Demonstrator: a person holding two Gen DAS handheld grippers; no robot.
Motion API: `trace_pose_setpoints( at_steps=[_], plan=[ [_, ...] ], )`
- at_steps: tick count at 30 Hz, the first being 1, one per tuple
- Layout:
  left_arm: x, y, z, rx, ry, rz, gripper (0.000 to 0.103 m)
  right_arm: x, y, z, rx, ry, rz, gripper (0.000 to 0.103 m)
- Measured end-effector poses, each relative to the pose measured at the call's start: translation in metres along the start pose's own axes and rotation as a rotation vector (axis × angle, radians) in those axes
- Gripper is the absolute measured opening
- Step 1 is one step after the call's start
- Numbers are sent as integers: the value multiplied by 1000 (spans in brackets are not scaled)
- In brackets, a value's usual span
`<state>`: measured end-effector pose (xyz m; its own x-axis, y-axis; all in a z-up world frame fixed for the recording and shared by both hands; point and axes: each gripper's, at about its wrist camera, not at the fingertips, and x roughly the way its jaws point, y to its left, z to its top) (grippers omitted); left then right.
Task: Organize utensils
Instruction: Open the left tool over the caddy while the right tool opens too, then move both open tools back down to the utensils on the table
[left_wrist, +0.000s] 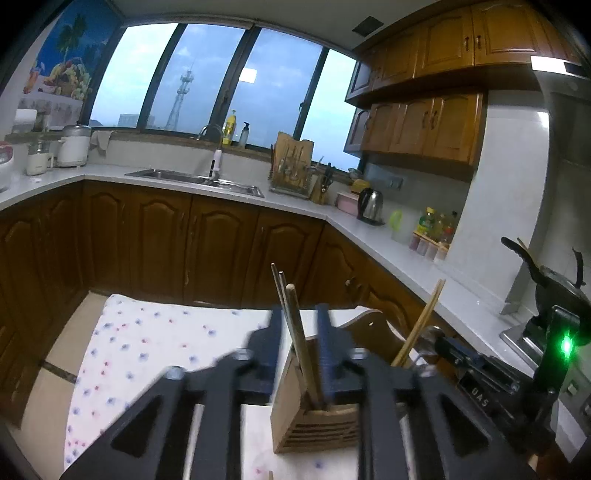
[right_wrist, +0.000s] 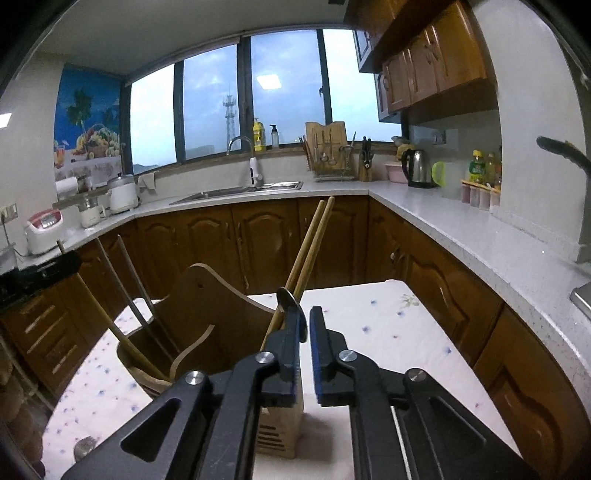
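Note:
A wooden utensil holder stands on a table with a floral cloth. My left gripper is open; dark chopsticks stand in the holder between its fingers, with gaps on both sides. A pair of light wooden chopsticks leans in the holder's right part. In the right wrist view the holder is left of centre, with the light chopsticks and a metal utensil end by the left finger. My right gripper is slightly open and empty.
The right gripper body with a green light sits right of the holder. The left gripper shows at the left edge. Kitchen counters, sink and brown cabinets surround the table. A kettle stands on the counter.

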<state>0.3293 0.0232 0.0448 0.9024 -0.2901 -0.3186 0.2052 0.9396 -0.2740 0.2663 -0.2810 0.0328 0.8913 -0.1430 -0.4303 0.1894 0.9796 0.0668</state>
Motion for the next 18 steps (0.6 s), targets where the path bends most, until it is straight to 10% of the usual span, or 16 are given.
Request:
trace_pose_setpoints(
  at_steps=[6,11,18],
  plan=[
    [-14,0,-3,-16,1,11,44,-20,-9,3,42,-44,14,54],
    [-44,1,-7,-40,-33,54,85,-40,-21,6,94,-67,58,98],
    [-82,2,-26,-63,19,61,88,-68,-26,-7,150,-34,138,103]
  ],
)
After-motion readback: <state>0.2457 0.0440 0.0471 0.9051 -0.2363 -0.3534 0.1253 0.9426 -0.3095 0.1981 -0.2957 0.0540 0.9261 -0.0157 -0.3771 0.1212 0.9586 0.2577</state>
